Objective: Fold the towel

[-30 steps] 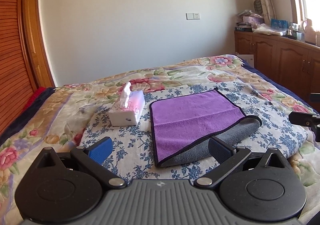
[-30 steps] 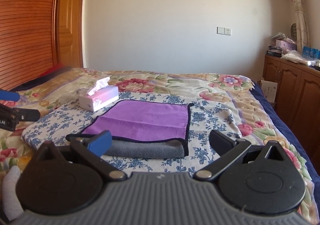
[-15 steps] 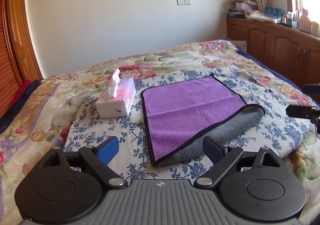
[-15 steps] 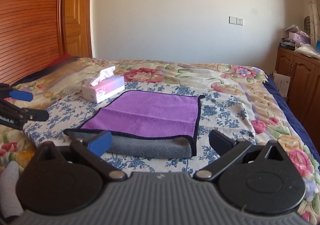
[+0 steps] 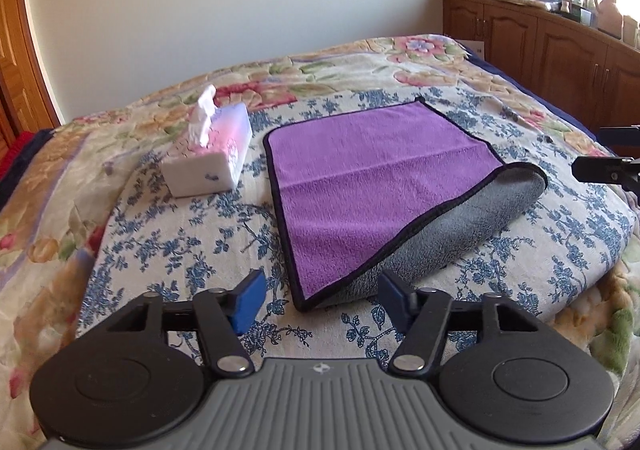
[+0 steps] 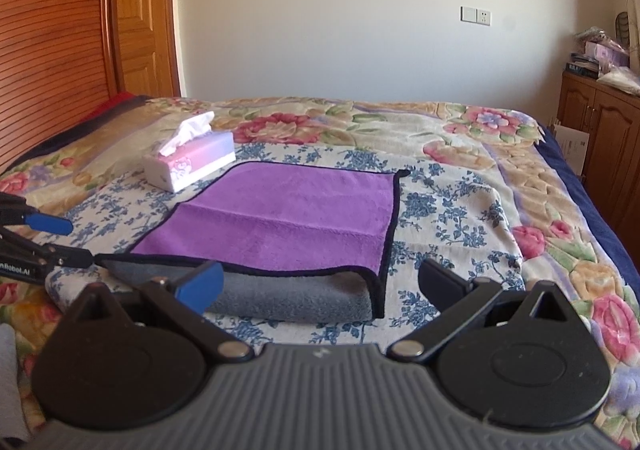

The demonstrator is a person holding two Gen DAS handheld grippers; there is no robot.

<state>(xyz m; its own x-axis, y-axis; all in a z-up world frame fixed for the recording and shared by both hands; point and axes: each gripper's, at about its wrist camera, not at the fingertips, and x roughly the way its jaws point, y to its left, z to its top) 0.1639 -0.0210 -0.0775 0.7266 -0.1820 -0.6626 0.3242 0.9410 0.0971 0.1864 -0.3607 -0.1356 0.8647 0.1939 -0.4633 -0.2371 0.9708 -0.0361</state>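
Note:
A purple towel [image 5: 372,178] with a grey underside and black trim lies folded in half on the blue-flowered cloth [image 5: 192,246] on the bed. Its grey rolled fold [image 6: 292,294] faces me. My left gripper [image 5: 322,298] is low over the cloth. Its jaws are closing, with the towel's near corner between the blue pads and not touching them. My right gripper [image 6: 320,282] stands open just short of the grey fold at the towel's other end. Each gripper shows in the other's view: the right gripper [image 5: 600,152] at the far right, the left gripper [image 6: 66,240] at the far left.
A pink and white tissue box [image 5: 212,158] sits on the cloth just left of the towel. Wooden cabinets [image 5: 560,38] with clutter on top line the right wall. A wooden door [image 6: 140,18] and slatted panel stand at the left. The flowered bedspread [image 6: 500,122] stretches beyond.
Both grippers have moved forward and down toward the towel's near fold. The left gripper's jaws have narrowed around the towel's corner. The towel and tissue box have not moved.

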